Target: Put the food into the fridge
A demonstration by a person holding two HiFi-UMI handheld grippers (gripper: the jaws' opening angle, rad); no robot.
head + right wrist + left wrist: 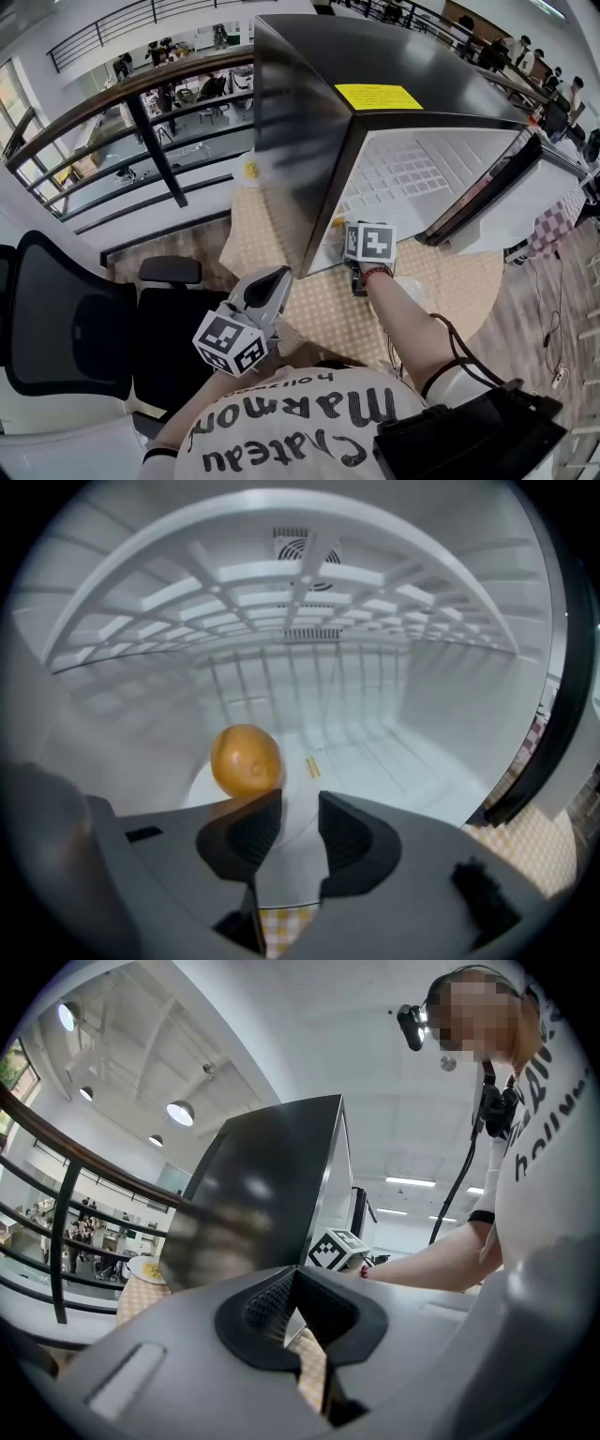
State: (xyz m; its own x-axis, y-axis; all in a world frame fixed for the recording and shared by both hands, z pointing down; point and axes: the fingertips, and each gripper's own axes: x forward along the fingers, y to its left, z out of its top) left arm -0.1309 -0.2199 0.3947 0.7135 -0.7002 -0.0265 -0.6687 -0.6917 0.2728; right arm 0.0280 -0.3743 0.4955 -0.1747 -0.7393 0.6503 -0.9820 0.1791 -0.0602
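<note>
A small black fridge [375, 66] stands on the table with its door [487, 202] swung open to the right. Inside, in the right gripper view, an orange [247, 759] rests on a white plate [201, 794] on the white fridge floor [375, 761]. My right gripper [300, 822] sits at the fridge mouth, just in front of and right of the orange; its jaws are open a little with nothing between them. Its marker cube [368, 241] shows at the fridge opening. My left gripper [277, 277] hangs back beside the fridge's left side, shut and empty [292, 1279].
The table carries a beige checked cloth [328, 309]. A second plate with yellow food [145, 1269] lies at the table's far left, behind the fridge. A black office chair [66, 319] stands to my left, and a railing [141, 112] runs beyond it.
</note>
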